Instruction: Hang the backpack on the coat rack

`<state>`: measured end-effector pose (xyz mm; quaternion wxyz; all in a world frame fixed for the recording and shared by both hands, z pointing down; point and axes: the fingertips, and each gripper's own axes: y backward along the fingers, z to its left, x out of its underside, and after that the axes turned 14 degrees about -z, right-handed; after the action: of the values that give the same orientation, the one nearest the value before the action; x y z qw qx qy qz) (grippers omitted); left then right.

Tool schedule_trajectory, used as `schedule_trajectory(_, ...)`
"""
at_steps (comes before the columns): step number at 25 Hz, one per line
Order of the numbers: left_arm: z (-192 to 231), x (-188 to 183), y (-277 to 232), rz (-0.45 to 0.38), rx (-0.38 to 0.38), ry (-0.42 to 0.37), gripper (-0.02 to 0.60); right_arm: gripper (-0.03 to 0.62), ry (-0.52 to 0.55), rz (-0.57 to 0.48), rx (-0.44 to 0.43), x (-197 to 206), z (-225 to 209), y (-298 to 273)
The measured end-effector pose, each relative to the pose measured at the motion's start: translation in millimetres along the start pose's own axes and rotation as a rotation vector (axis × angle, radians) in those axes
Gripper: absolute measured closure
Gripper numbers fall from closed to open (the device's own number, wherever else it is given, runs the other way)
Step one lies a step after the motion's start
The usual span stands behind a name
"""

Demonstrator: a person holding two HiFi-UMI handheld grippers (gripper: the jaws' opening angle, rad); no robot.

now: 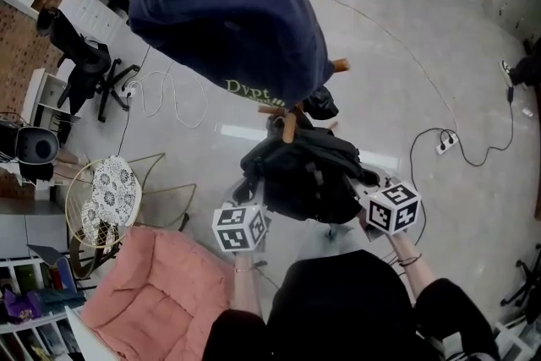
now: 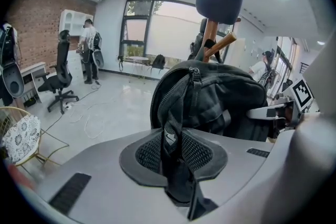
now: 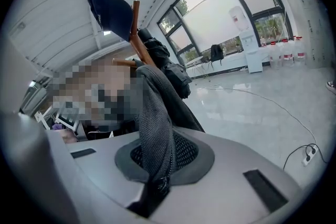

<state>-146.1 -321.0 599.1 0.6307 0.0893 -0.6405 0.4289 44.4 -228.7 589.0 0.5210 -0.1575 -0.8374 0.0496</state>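
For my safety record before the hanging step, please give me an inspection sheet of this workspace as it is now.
Surface: glossy grey floor.
Job's things: black backpack held beside the wooden coat rack; hooked on a peg or not, cannot tell.
Clutter: navy cloth item on the rack; pink cushioned seat; gold wire chair.
Tools: left tool shut on a backpack strap; right tool shut on its mesh strap.
Cables: white cable and black cable with power strip on the floor.
Surroundings: office chair, large windows, a person far off.

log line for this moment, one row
left gripper: shut on backpack | right gripper: shut on backpack | backpack: at coat rack, hooked unclear
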Motion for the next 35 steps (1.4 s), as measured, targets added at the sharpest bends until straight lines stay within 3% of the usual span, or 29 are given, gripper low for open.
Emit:
schedule_trajectory(17, 4, 12, -27, -0.006, -0.006, 0.023, 0.492, 0.568, 0.038, -0.002, 0.019, 10, -24, -14)
schedule_trajectory(35, 12, 11, -38, -0.040, -0.066, 0.085, 0.463, 0.566, 0.077, -0.010, 0.056, 13, -36, -24)
